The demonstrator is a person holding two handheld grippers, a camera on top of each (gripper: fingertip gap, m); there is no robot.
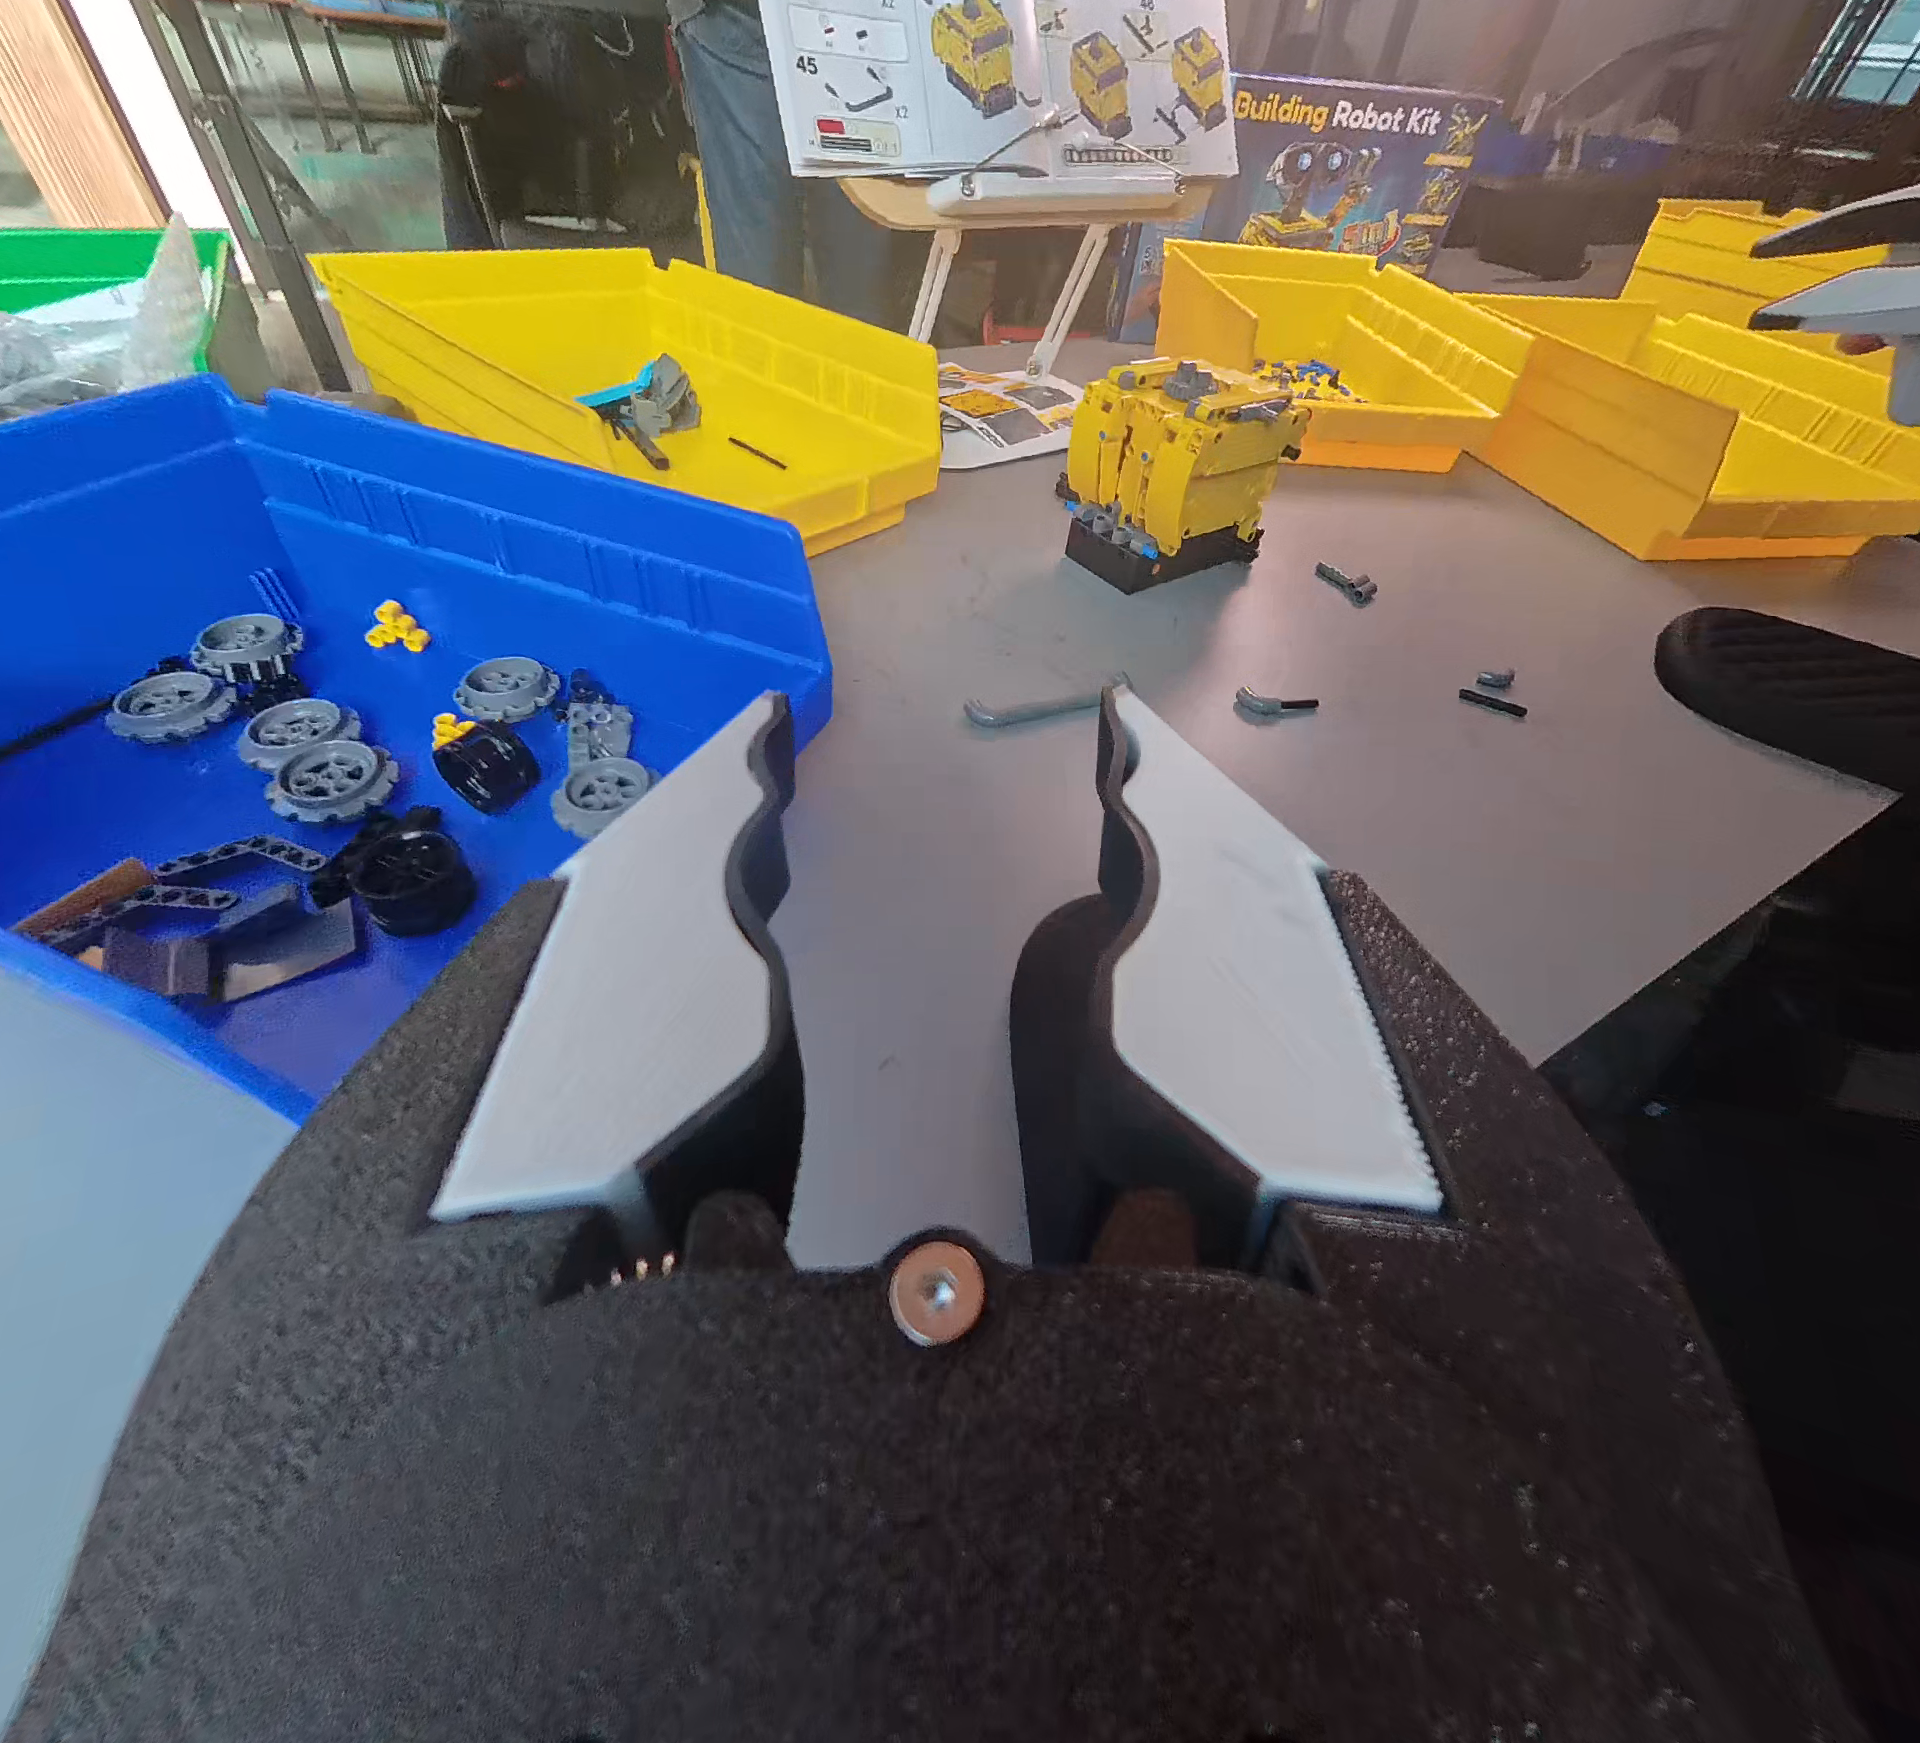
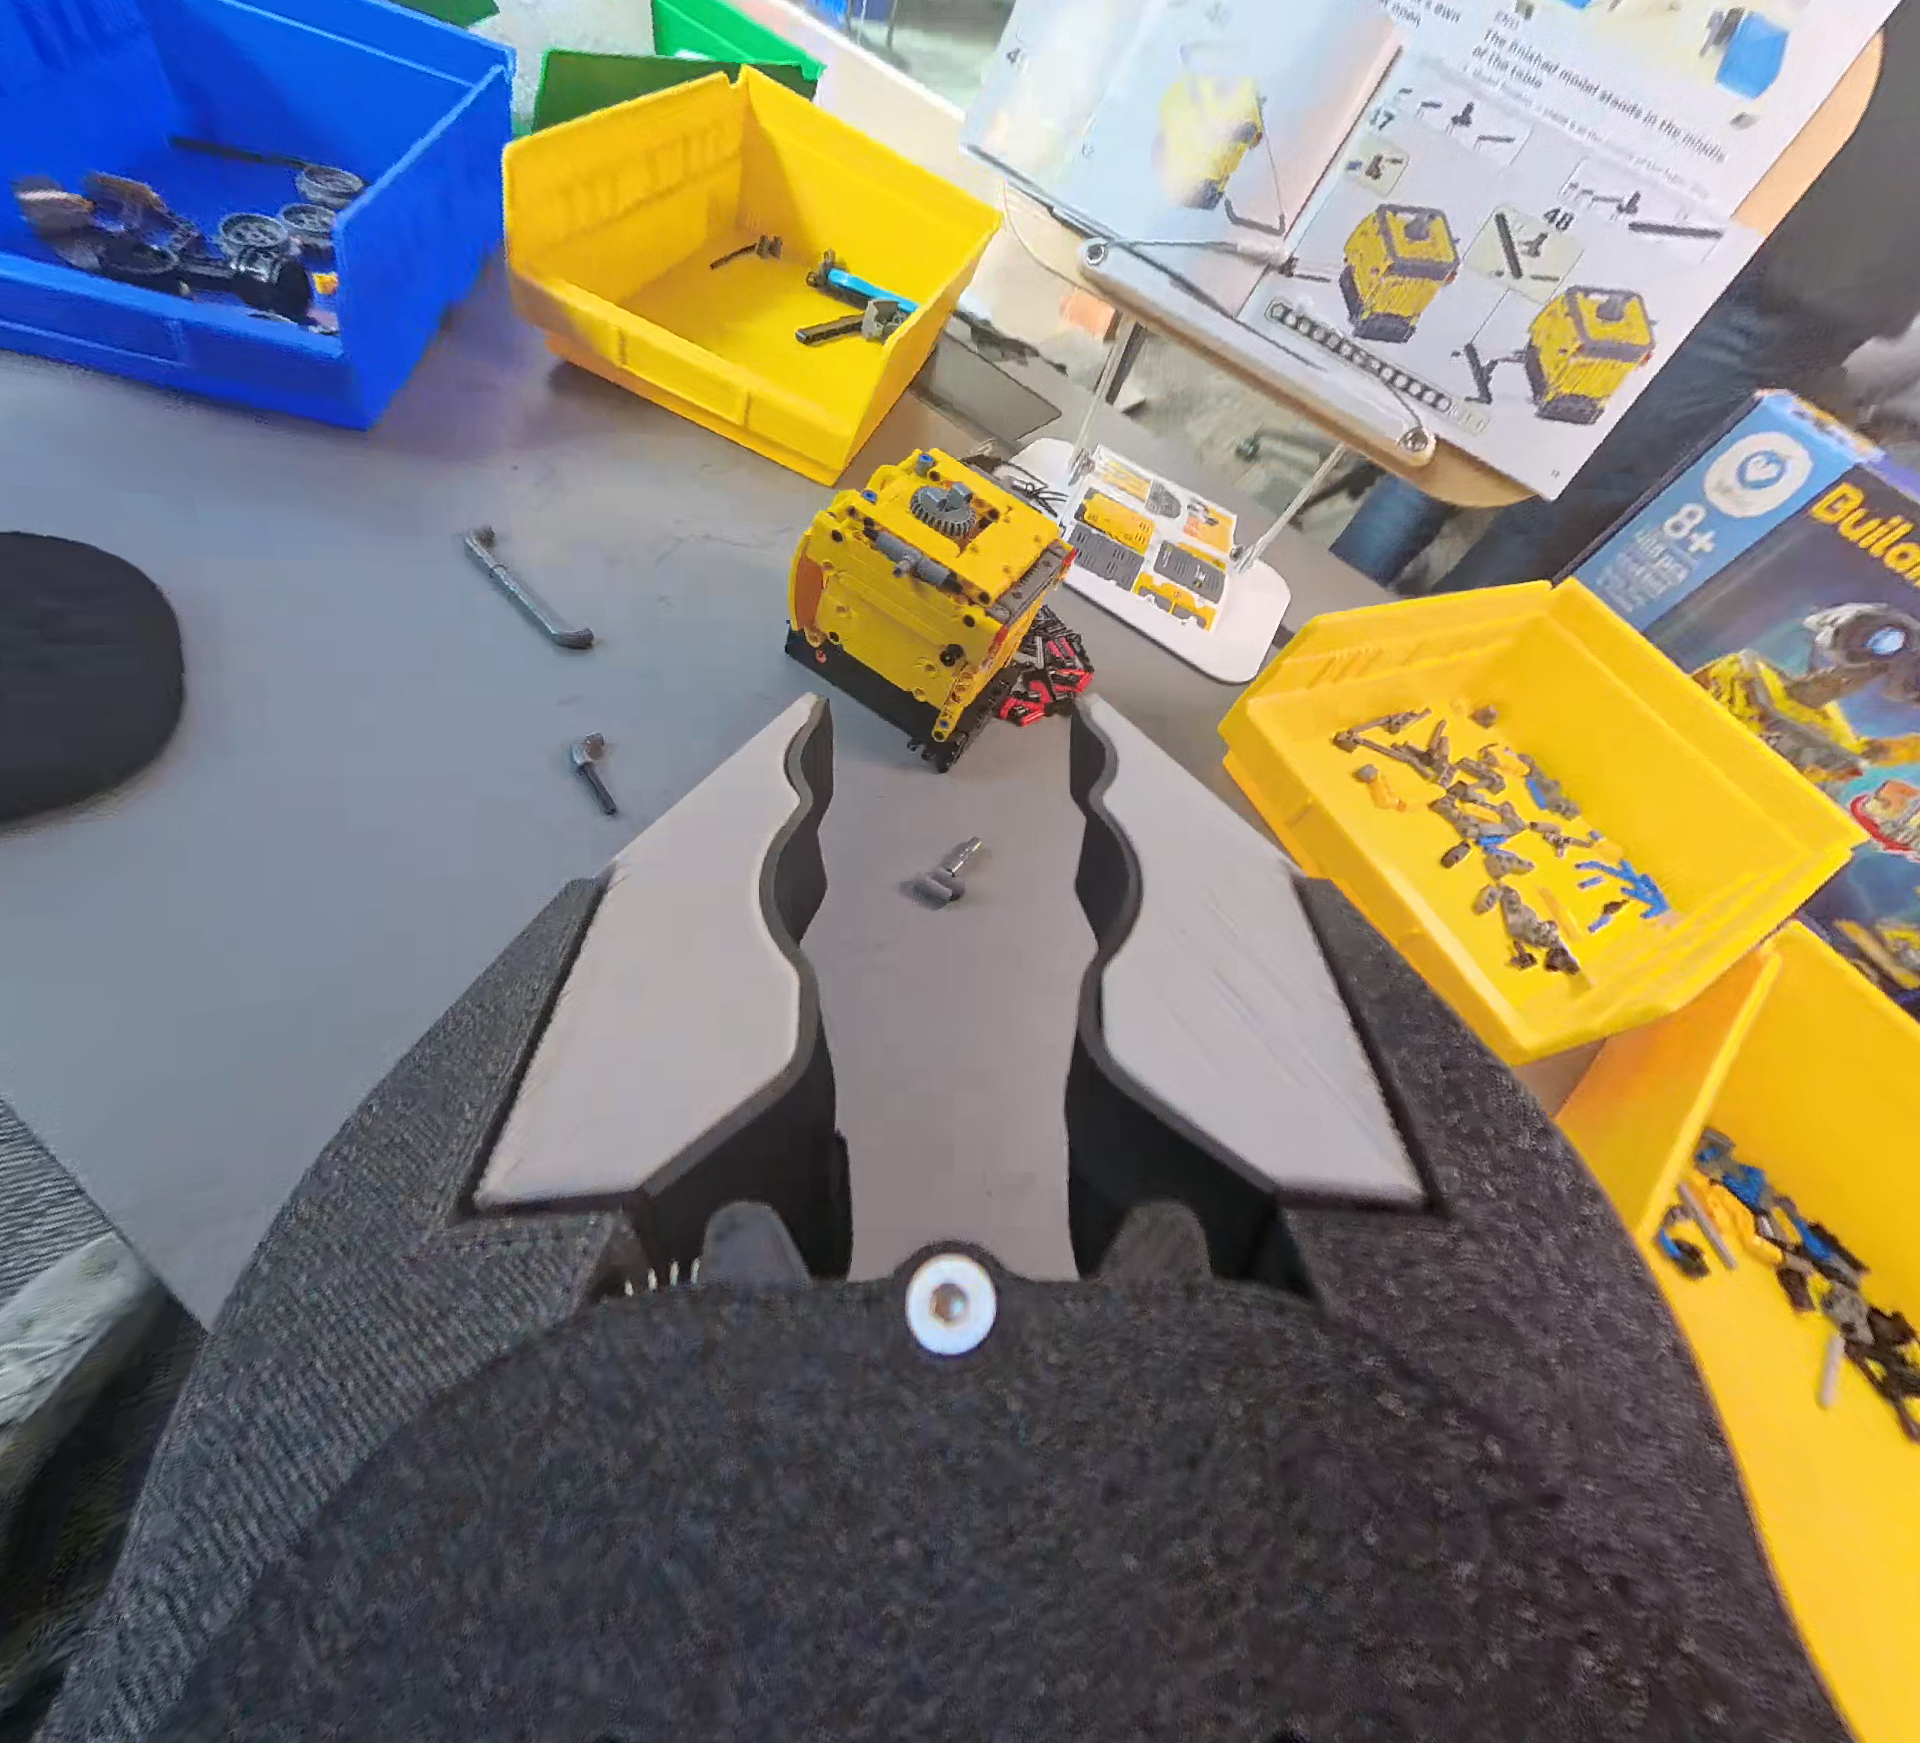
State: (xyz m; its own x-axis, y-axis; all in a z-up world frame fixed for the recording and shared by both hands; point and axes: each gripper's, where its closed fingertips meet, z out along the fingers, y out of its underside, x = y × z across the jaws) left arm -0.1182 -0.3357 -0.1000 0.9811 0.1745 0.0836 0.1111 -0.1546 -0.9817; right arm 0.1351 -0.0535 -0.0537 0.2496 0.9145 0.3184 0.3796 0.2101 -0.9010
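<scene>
My right gripper (image 2: 951, 727) is hovering open over a small grey connector (image 2: 945, 872); yellow block model (image 2: 925, 592) sitting at twelve o'clock

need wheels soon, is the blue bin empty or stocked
Stocked: the blue bin holds grey wheels, black tyres and beams.

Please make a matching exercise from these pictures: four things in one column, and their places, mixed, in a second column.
Things:
1. grey wheels
2. yellow block model
3. small grey connector
4. open instruction booklet

Places:
A. on a stand behind the table
B. in the blue bin
C. on the table, between the open right gripper's fingers
D. standing mid-table

Pairs: 1-B, 2-D, 3-C, 4-A
</scene>
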